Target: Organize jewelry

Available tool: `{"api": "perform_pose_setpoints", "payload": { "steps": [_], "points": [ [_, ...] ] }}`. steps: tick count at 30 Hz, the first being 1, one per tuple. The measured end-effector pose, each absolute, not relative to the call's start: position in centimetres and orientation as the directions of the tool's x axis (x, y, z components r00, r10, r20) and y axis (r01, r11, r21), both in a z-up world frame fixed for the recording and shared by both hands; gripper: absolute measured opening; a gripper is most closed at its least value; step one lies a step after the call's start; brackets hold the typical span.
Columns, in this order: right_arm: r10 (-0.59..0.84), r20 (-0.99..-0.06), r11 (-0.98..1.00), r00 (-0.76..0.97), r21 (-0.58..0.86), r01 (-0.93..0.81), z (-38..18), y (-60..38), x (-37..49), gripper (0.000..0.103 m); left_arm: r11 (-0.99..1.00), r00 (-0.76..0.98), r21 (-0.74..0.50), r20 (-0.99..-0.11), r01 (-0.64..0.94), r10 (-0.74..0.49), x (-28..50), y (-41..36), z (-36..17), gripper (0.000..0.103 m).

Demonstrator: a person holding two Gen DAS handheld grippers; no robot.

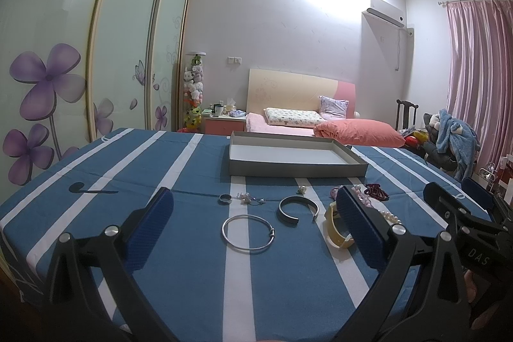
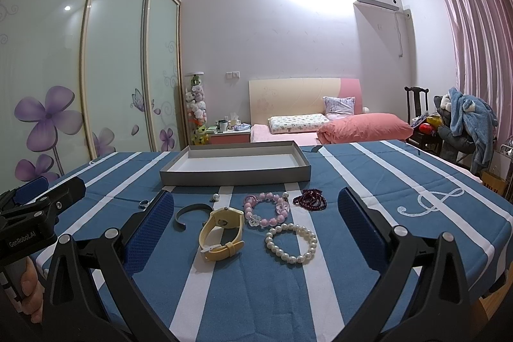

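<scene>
Nothing is sorted yet, by the look of it — the tray [image 1: 298, 167] sits bare near the far edge of the desk [image 1: 179, 246], and every piece lies loose on the cloth in front of it. On the left: a ring [image 1: 225, 198], a bangle [image 1: 247, 233], a cuff [image 1: 298, 210]. Toward the right: a watch [image 2: 221, 233], pink beads [image 2: 266, 209], pearls [image 2: 291, 242], dark red beads [image 2: 310, 198]. The left gripper [image 1: 253, 215] and right gripper [image 2: 255, 213] hover over the near edge, fingers spread wide, holding nothing. All of the moving is left to do.
</scene>
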State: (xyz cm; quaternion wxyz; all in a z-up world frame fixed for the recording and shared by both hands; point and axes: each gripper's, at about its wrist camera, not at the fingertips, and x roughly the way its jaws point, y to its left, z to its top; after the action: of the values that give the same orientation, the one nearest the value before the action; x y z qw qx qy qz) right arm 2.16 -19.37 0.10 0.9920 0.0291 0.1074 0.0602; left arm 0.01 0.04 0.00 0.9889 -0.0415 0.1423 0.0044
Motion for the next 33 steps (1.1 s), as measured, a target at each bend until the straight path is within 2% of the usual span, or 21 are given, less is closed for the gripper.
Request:
{"api": "perform_pose_setpoints", "payload": {
  "steps": [27,33],
  "points": [
    [0.127,-0.221,0.991,0.967,0.077,-0.112,-0.3,-19.5,2.2,0.101,0.997,0.955,-0.081,-0.298,-0.017,-0.008,0.2,-0.8,-0.4,0.099],
    [0.145,-0.314,0.987,0.938,0.109,-0.116,-1.8,-20.2,4.0,0.101,0.996,0.932,-0.087,-0.361,-0.008,-0.024,1.9,0.0,-1.5,0.099]
  ]
}}
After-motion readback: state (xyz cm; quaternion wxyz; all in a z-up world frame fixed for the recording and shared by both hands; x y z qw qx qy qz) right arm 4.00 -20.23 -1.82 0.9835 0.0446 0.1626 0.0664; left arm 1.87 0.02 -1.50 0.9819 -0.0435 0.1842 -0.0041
